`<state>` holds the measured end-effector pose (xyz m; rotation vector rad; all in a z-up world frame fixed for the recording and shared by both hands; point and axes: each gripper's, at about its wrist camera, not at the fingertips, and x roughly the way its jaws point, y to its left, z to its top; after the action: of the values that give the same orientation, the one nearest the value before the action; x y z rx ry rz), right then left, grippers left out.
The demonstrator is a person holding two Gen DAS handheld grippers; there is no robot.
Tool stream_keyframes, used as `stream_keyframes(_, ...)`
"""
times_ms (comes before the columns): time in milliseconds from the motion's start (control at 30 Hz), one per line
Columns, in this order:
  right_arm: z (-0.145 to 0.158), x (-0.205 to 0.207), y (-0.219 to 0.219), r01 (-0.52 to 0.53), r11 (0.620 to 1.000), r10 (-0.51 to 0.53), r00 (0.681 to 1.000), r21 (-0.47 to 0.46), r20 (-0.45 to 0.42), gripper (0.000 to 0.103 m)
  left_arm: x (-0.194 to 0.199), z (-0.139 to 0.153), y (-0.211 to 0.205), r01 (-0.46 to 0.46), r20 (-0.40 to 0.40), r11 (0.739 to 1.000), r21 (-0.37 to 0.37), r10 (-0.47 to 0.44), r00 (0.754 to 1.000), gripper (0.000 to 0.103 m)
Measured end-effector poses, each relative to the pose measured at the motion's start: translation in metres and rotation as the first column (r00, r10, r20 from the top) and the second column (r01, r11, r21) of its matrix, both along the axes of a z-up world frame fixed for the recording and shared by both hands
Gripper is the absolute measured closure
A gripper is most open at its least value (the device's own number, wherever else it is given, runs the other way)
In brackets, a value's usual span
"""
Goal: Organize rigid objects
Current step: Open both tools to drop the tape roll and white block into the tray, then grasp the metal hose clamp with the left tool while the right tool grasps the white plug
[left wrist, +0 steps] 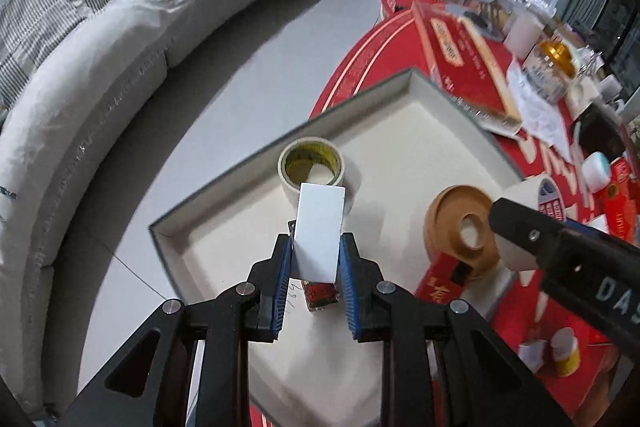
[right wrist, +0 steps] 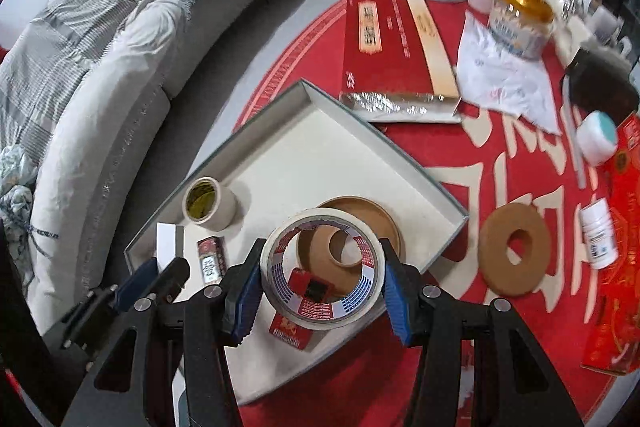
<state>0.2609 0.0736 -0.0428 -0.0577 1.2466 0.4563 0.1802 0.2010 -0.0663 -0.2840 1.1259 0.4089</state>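
Observation:
My left gripper is shut on a white rectangular block, held upright above the grey-rimmed white tray. A small tape roll with a yellow core stands in the tray just beyond it, and a small red packet lies below the block. My right gripper is shut on a wide white tape roll with a red and blue printed core, over the tray's near side. Under it sit a brown round dish and a red packet. The left gripper shows at the tray's left corner.
A brown ring and a white bottle lie on the red tablecloth right of the tray. Behind are a long red box, a gold-lidded jar and a teal-lidded pot. A grey sofa curves along the left.

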Motion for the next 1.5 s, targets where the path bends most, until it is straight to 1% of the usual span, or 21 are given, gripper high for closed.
stream_keyframes(200, -0.028, 0.012, 0.000, 0.014, 0.999, -0.015, 0.999, -0.033, -0.042, 0.049, 0.008, -0.021, 0.002, -0.005, -0.041, 1.000, 0.003, 0.005, 0.999, 0.077)
stream_keyframes(267, -0.034, 0.015, 0.000, 0.017, 0.999, -0.019, 0.998, -0.038, -0.053, 0.049, 0.010, -0.024, 0.001, -0.001, -0.045, 1.000, 0.011, 0.001, 0.999, 0.072)
stream_keyframes(300, -0.036, 0.016, -0.001, 0.018, 0.999, -0.020, 0.998, -0.038, -0.057, 0.049, 0.011, -0.025, -0.001, 0.004, -0.051, 1.000, 0.023, -0.002, 0.999, 0.053)
stream_keyframes(333, -0.037, 0.017, -0.003, 0.022, 0.999, -0.024, 0.998, -0.036, -0.056, 0.047, 0.011, -0.025, -0.001, 0.001, -0.053, 0.999, 0.035, 0.001, 0.999, 0.023)
stream_keyframes(367, -0.038, 0.018, -0.003, 0.020, 0.999, -0.022, 0.998, -0.034, -0.059, 0.041, 0.012, -0.026, -0.002, -0.004, -0.052, 0.999, 0.046, 0.006, 0.999, 0.013)
stream_keyframes(400, -0.037, 0.018, -0.004, 0.015, 1.000, -0.017, 0.998, -0.027, -0.063, 0.019, 0.011, -0.025, -0.003, -0.005, -0.049, 0.999, 0.048, 0.007, 0.999, 0.006)
stream_keyframes(433, -0.035, 0.018, -0.006, 0.015, 1.000, -0.016, 0.998, -0.015, -0.058, 0.005, 0.010, -0.025, -0.004, -0.003, -0.053, 0.999, 0.048, 0.005, 0.999, 0.001)
stream_keyframes(533, -0.024, 0.014, -0.012, 0.023, 1.000, -0.023, 1.000, 0.020, -0.011, 0.005, 0.010, -0.026, -0.007, 0.020, -0.070, 0.999, 0.049, -0.016, 0.997, 0.000)
stream_keyframes(600, -0.018, 0.012, -0.014, 0.012, 1.000, -0.012, 1.000, 0.015, -0.014, 0.005, 0.010, -0.026, -0.010, 0.041, -0.092, 0.998, 0.045, -0.037, 0.995, 0.000)
stream_keyframes(633, -0.016, 0.010, -0.016, 0.012, 1.000, -0.012, 1.000, 0.015, -0.015, 0.005, 0.008, -0.025, -0.012, 0.057, -0.094, 0.998, 0.026, -0.054, 0.994, 0.000)
stream_keyframes(700, -0.010, 0.004, -0.025, 0.022, 1.000, -0.022, 1.000, 0.021, -0.015, 0.005, 0.000, -0.018, -0.016, 0.069, -0.078, 0.998, 0.010, -0.068, 0.995, 0.000)
stream_keyframes(833, -0.005, -0.019, -0.065, 0.079, 0.996, -0.078, 0.996, 0.033, -0.039, 0.005, -0.018, -0.004, -0.029, 0.104, -0.052, 0.995, -0.010, -0.105, 0.993, 0.000)
stream_keyframes(900, -0.009, -0.039, -0.098, 0.133, 0.991, -0.131, 0.989, 0.022, -0.068, 0.005, -0.030, 0.001, -0.042, 0.127, -0.052, 0.992, -0.008, -0.127, 0.991, 0.000)
stream_keyframes(1033, -0.024, -0.083, -0.157, 0.221, 0.972, -0.226, 0.972, -0.078, -0.067, 0.005, -0.058, 0.006, -0.078, 0.187, -0.049, 0.982, -0.029, -0.188, 0.981, 0.000)
stream_keyframes(1100, -0.034, -0.102, -0.184, 0.265, 0.958, -0.275, 0.957, -0.108, -0.091, 0.005, -0.071, 0.004, -0.101, 0.241, -0.054, 0.970, -0.036, -0.243, 0.969, 0.000)
stream_keyframes(1167, -0.046, -0.124, -0.214, 0.333, 0.936, -0.347, 0.927, -0.113, -0.141, 0.005, -0.081, -0.004, -0.129, 0.305, -0.079, 0.952, -0.025, -0.306, 0.949, 0.000)
stream_keyframes(1200, -0.051, -0.132, -0.228, 0.363, 0.925, -0.377, 0.911, -0.114, -0.164, 0.005, -0.087, -0.011, -0.145, 0.345, -0.100, 0.938, -0.017, -0.345, 0.933, 0.000)
stream_keyframes(1233, -0.057, -0.142, -0.242, 0.400, 0.909, -0.415, 0.889, -0.113, -0.195, 0.005, -0.090, -0.017, -0.158, 0.374, -0.113, 0.927, -0.012, -0.373, 0.921, 0.000)
stream_keyframes(1300, -0.064, -0.158, -0.261, 0.449, 0.888, -0.460, 0.857, -0.100, -0.233, 0.005, -0.096, -0.029, -0.180, 0.422, -0.137, 0.906, -0.003, -0.419, 0.898, 0.000)
stream_keyframes(1367, -0.064, -0.168, -0.270, 0.464, 0.881, -0.471, 0.848, -0.090, -0.242, 0.005, -0.097, -0.035, -0.195, 0.451, -0.142, 0.892, -0.008, -0.447, 0.883, 0.000)
stream_keyframes(1500, -0.064, -0.182, -0.278, 0.445, 0.890, -0.454, 0.859, -0.095, -0.235, 0.005, -0.091, -0.048, -0.218, 0.491, -0.159, 0.871, 0.017, -0.482, 0.861, 0.000)
